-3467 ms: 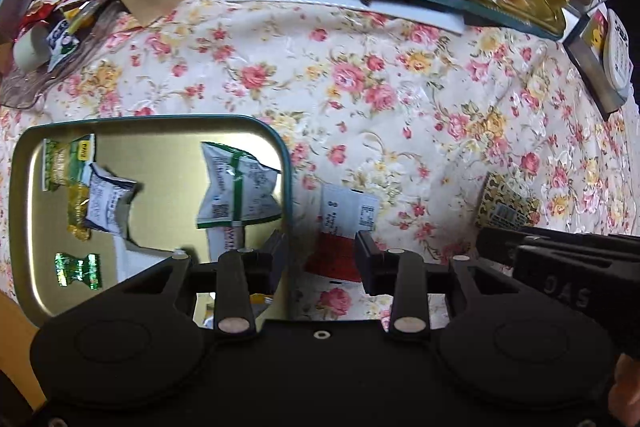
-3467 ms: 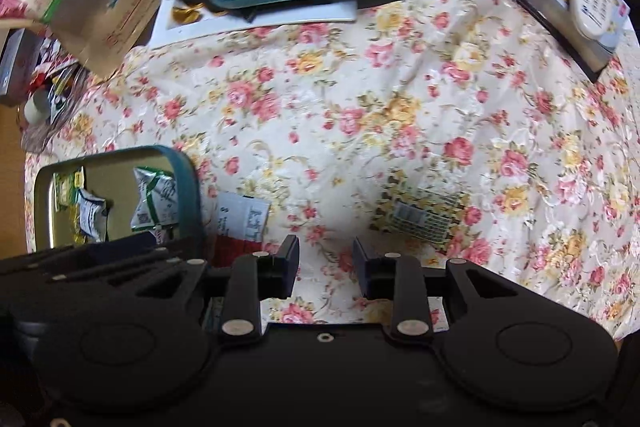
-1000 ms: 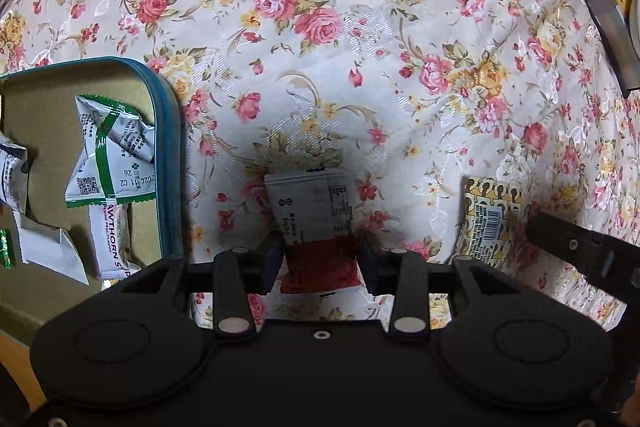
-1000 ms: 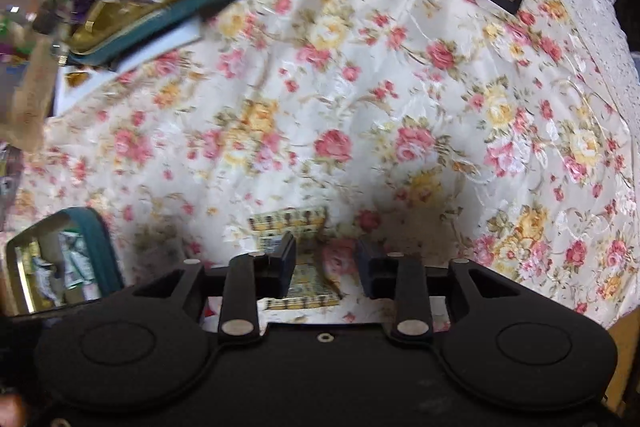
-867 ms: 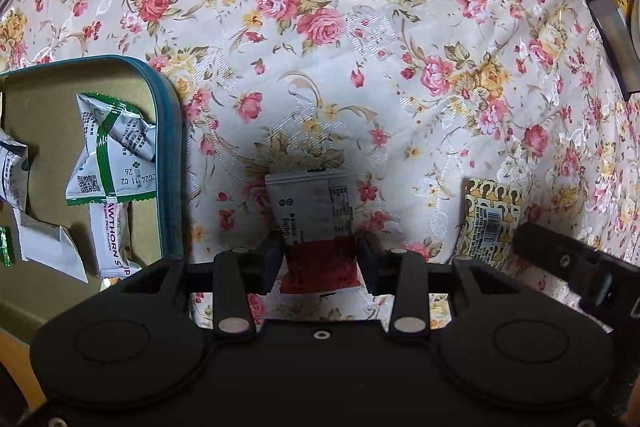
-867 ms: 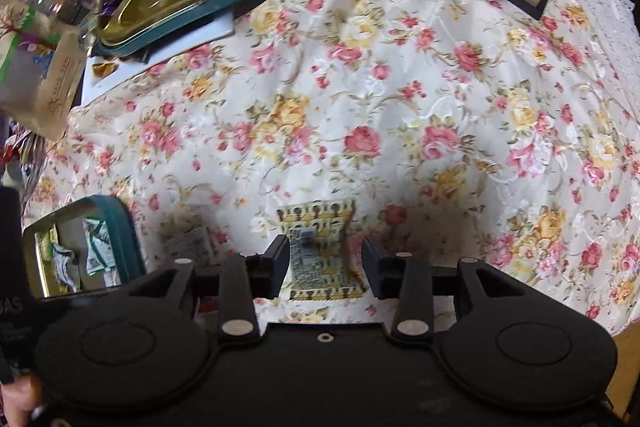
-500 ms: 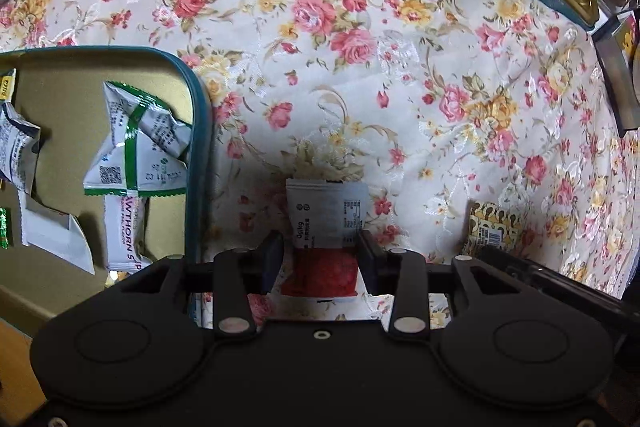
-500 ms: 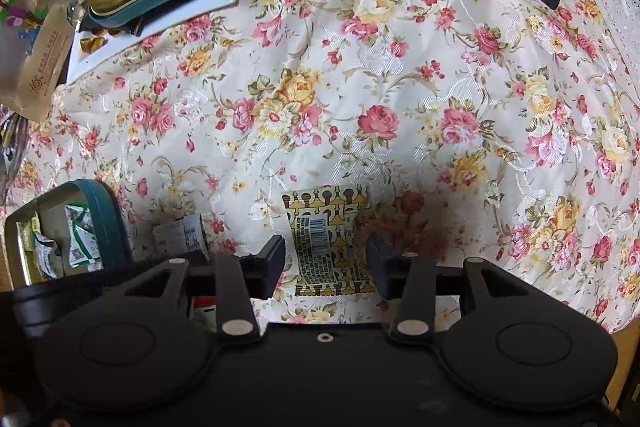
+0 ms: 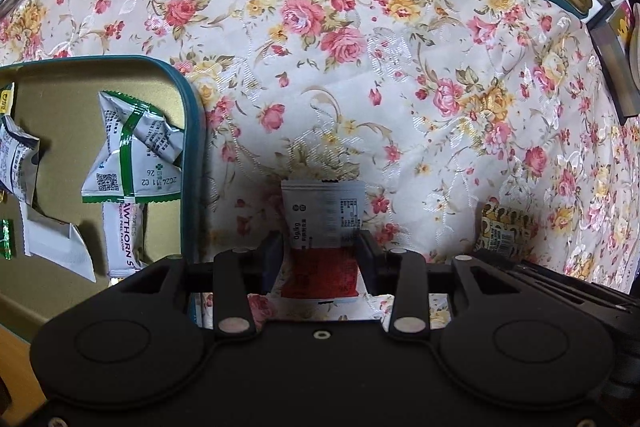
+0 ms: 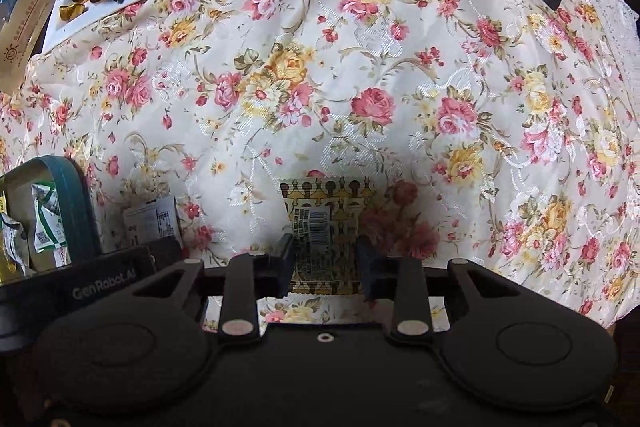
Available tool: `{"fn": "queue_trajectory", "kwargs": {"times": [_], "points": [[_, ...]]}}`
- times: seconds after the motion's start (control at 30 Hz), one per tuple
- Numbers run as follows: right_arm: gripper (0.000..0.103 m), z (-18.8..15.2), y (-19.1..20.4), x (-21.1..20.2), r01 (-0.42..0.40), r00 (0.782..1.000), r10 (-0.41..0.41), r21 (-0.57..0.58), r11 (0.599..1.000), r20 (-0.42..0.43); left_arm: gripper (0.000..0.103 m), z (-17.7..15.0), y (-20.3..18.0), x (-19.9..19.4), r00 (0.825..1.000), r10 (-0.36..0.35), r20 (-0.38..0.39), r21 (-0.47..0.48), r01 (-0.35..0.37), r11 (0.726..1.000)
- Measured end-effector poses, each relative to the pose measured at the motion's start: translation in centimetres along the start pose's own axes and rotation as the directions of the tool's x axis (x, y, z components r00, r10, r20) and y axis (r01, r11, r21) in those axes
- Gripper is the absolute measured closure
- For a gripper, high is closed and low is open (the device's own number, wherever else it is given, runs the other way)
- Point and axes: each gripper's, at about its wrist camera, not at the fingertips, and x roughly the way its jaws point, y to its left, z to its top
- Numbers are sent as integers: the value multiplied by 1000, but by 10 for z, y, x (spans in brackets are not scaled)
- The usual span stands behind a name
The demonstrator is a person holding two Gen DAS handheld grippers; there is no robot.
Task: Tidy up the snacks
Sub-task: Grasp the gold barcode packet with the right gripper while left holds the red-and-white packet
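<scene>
1. The left gripper (image 9: 322,259) pinches a red-and-white snack packet (image 9: 322,227) over the floral tablecloth (image 9: 360,67), beside the teal-rimmed tray (image 9: 191,131).
2. The right gripper (image 10: 325,263), jaws just closing, appears to clamp a yellow patterned packet (image 10: 320,223); its lower edge is hidden behind the fingers.
</scene>
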Motion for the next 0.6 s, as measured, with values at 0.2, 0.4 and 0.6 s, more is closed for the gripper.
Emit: {"fn": "queue_trajectory", "kwargs": {"times": [0.2,0.4,0.6], "points": [[69,1,-13,-20,-3,1000,3,14,1000,20,56,-4,-12,1,999,41,16,35,-42,999],[69,1,-24,-43,-30,998,28,20,999,50,56,-11,-34,5,995,95,36,72,-97,993],[69,-2,-29,-54,-32,997,32,8,999,73,60,-15,-57,6,989,135,59,100,-140,985]]}}
